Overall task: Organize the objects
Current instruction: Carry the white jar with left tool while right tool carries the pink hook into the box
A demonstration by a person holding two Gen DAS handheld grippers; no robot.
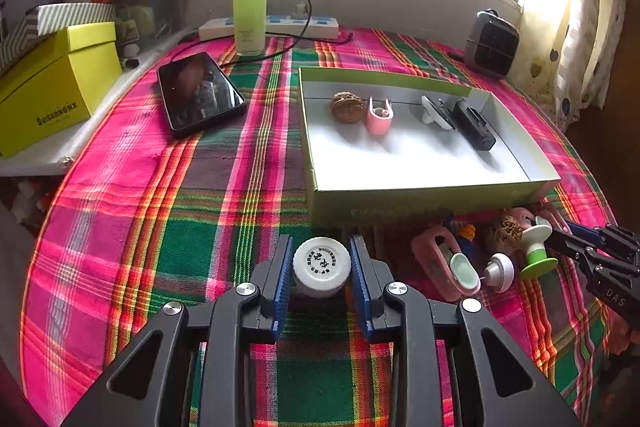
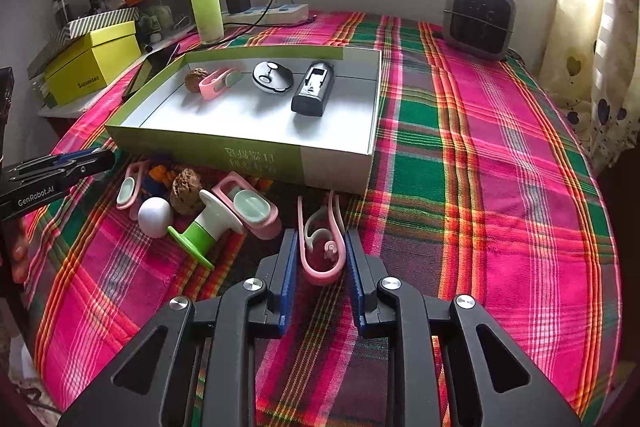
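Left wrist view shows the left gripper (image 1: 322,267) clamped on a white cap (image 1: 322,265), the right gripper (image 2: 322,257) clasping a pink clip (image 2: 322,247), long axis along its fingers, both just short of the tray's (image 1: 424,187) near wall.

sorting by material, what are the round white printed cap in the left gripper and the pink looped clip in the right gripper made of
Round white printed cap: probably hard plastic, matte, with a ribbed edge and crisp black print. Pink looped clip: looks like soft silicone or flexible plastic, smooth with a slight sheen, thin curved arms.
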